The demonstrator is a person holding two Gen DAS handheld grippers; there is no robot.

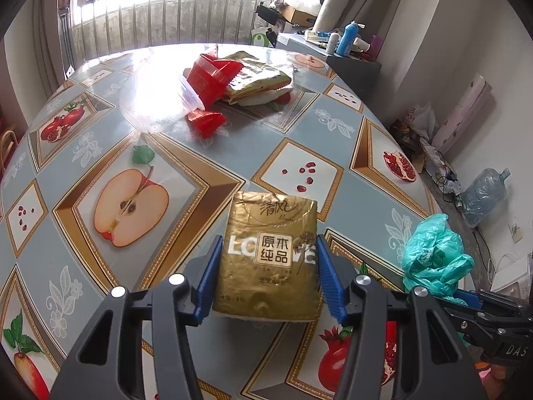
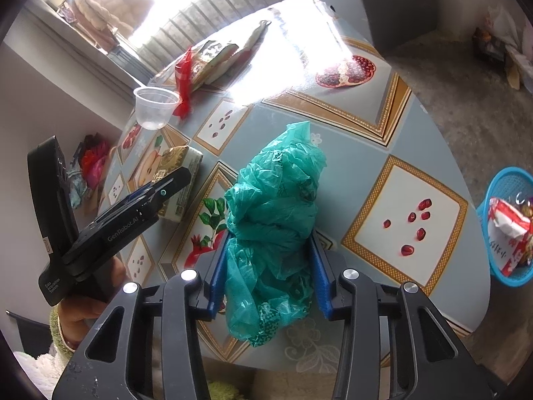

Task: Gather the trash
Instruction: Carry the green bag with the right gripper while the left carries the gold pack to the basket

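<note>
Gripping a gold tissue pack [image 1: 268, 260] on the table [image 1: 206, 163], the left gripper [image 1: 268, 275] is pairing with the right gripper [image 2: 268, 271], clamped on a crumpled green bag [image 2: 271, 230], both pickups apparently needing lifting toward the blue basket [image 2: 499, 200] beside the table.

Both tools are built alike. The left gripper [image 1: 268, 275] has black plastic linkage arms with cut-out slots, round silver pivot pins and ribbed blue pads [image 1: 209, 276]. The right gripper [image 2: 268, 273] shows the same black arms, silver pins and blue pads [image 2: 318, 275]. White lettering marks the left gripper's black housing, seen at left in the right wrist view. A fuzzy pale green cuff [image 2: 60, 330] covers the wrist near it.
</note>
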